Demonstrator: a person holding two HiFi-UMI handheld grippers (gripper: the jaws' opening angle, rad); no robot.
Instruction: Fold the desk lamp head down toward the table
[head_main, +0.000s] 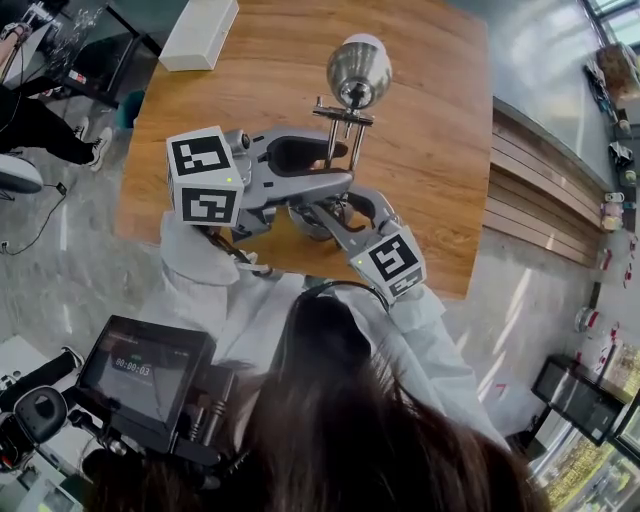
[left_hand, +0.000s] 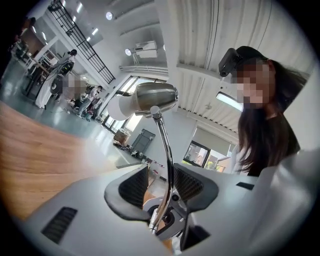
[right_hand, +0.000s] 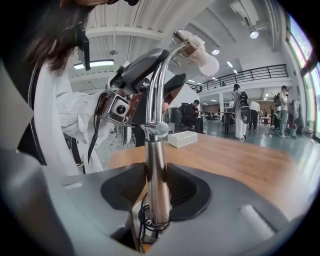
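Desk lamp (head_main: 345, 130) stands near the near edge of the table (head_main: 430, 150), and both grippers are on it. Lamp head (head_main: 360, 70) is up, so the fold isn't done.

Right gripper (right_hand: 156, 192) is clamped on the thick lower post (right_hand: 156, 170), with a pad against each side. It sits low, just above the base and under the joint (right_hand: 161, 129). It reads as the anchor hand.

Left gripper (left_hand: 161, 185) is higher, straddling the thin upper arm (left_hand: 167, 155). Its jaws are apart. The arm runs close along one pad with a clear gap to the other, so it's around the arm but not pinching it.

Key geometry:
- The arm's long axis runs up and away from the left jaws.
- The head is at the top end of that arm, well apart from both grippers.
- The left gripper is the nearer one to the head, by a good margin.
- The head's open end faces left in the left gripper view.

Likely next move: the left gripper closes on the arm, or shifts up toward the head. It then swings the arm over about the joint while the right gripper holds the post.

Risk: the arm is thin and polished, so it could slip or twist in the pads if grabbed off-centre.

White box (head_main: 198, 35) sits at the far left of the table, out of the way.
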